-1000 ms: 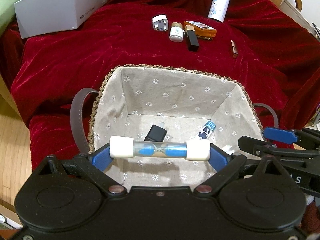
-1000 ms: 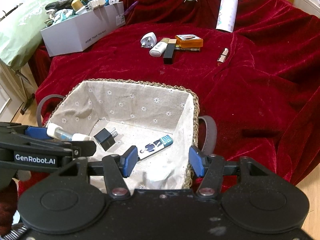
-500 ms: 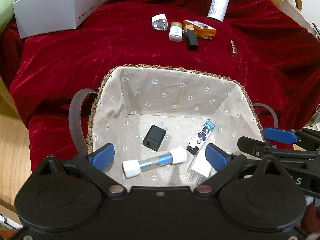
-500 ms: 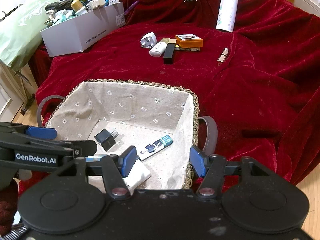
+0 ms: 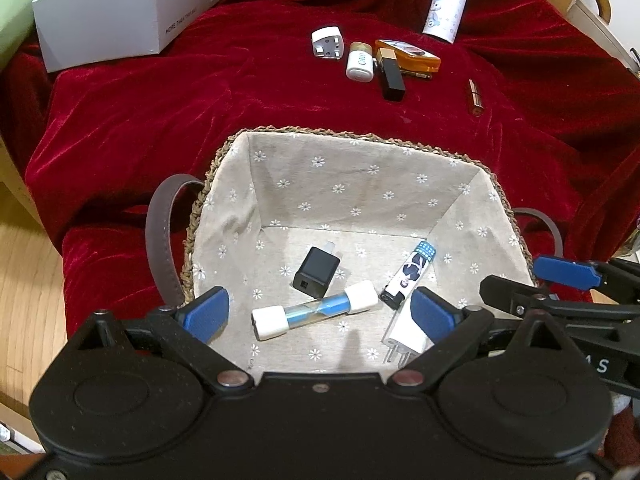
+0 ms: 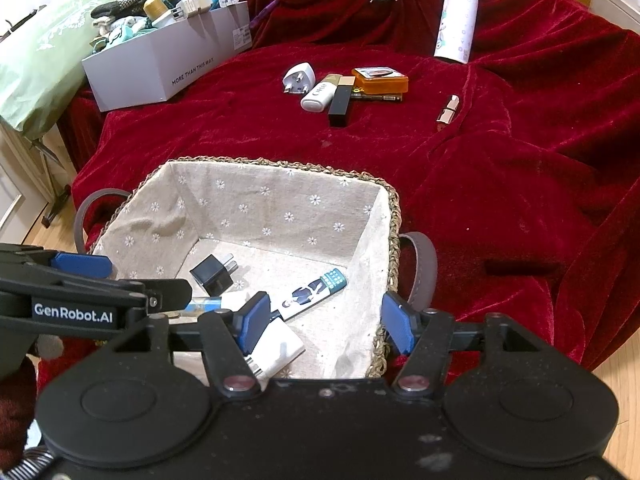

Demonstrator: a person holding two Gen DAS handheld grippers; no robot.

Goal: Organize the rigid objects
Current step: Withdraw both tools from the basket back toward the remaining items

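Both grippers hovering over basket (image 5: 360, 138) near rim. Left gripper (image 5: 320, 314) gaping wide, empty; right gripper (image 6: 326, 328) empty, jaws opening. Remaining items waiting well ahead beyond basket; black lipstick (image 6: 340, 102) lying lengthwise away, right gripper sitting nearer.

Both wrist cams down into basket (image 5: 360, 152)

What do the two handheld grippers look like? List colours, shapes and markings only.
Both the left gripper and the right gripper are matte black, with two round housings at the base, angular linkage arms with silver pivots, and blue ribbed finger pads. White "GenRobot.AI" lettering marks the left one's side.
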